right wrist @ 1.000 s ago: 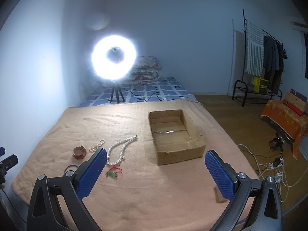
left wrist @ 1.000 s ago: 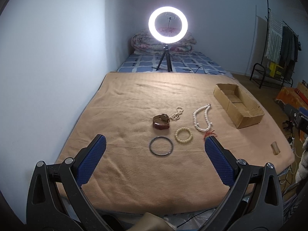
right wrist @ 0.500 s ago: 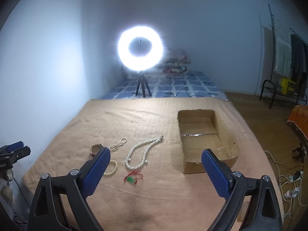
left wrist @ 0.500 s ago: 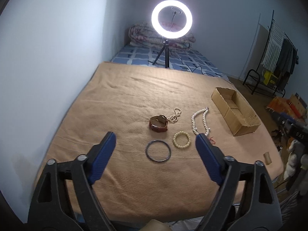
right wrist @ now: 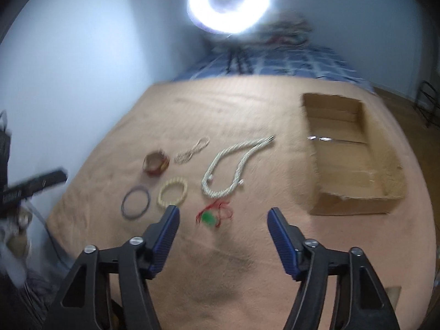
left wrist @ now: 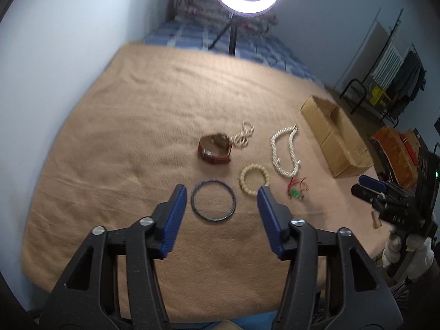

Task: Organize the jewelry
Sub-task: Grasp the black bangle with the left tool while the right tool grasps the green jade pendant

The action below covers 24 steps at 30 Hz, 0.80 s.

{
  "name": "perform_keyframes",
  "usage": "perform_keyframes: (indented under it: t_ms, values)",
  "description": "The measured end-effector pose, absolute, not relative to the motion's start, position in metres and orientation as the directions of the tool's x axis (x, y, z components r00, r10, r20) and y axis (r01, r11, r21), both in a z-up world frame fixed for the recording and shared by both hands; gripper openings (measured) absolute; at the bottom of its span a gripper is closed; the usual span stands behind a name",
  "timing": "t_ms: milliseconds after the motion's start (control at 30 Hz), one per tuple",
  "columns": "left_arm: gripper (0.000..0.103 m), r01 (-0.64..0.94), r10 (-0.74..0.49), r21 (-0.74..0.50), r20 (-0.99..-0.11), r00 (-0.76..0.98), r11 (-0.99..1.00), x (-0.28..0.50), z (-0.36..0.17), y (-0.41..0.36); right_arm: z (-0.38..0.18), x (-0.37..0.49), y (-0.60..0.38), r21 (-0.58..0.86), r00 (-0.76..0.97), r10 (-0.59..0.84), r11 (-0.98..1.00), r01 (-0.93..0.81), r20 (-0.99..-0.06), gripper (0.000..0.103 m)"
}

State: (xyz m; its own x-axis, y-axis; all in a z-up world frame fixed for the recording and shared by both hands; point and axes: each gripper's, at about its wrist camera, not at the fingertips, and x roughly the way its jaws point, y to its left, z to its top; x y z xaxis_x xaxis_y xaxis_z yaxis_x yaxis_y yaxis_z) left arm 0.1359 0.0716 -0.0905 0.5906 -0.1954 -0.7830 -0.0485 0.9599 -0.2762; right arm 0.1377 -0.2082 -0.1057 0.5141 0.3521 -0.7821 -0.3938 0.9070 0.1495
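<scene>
On the tan blanket (left wrist: pixel 115 126), the dark thin bangle (left wrist: pixel 213 204) lies nearest the front edge, the cream beaded bracelet (left wrist: pixel 253 178) just right of it. The brown leather watch (left wrist: pixel 214 149) lies behind them. The open cardboard box (left wrist: pixel 334 134) sits by the right edge.

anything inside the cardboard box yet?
No jewelry shows in the cardboard box: only a bare floor with a shiny tape strip. The near wall hides the floor strip right behind it.
</scene>
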Motion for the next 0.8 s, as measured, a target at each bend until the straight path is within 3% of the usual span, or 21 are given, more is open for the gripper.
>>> perform_keyframes:
  t_ms: [133,267,800]
  values:
    - [0.045,-0.071,-0.234,-0.312,-0.828,0.51,0.948,0.149,-0.119,0.069,-0.128,0.143,-0.192,0.136,0.442,0.386,0.856,-0.498,-0.81,0.058]
    - [0.045,-0.081,-0.24,-0.308,-0.858,0.454,0.948,0.156,-0.142,0.066,-0.152,0.151,-0.181,0.128,0.378,0.369,0.838,-0.53,-0.849,0.046]
    - [0.042,-0.151,-0.268,-0.344,-0.887,0.376,0.927,0.18,-0.176,0.077,-0.175,0.168,-0.177,0.086,0.355,0.313,0.843,-0.531,-0.881,0.046]
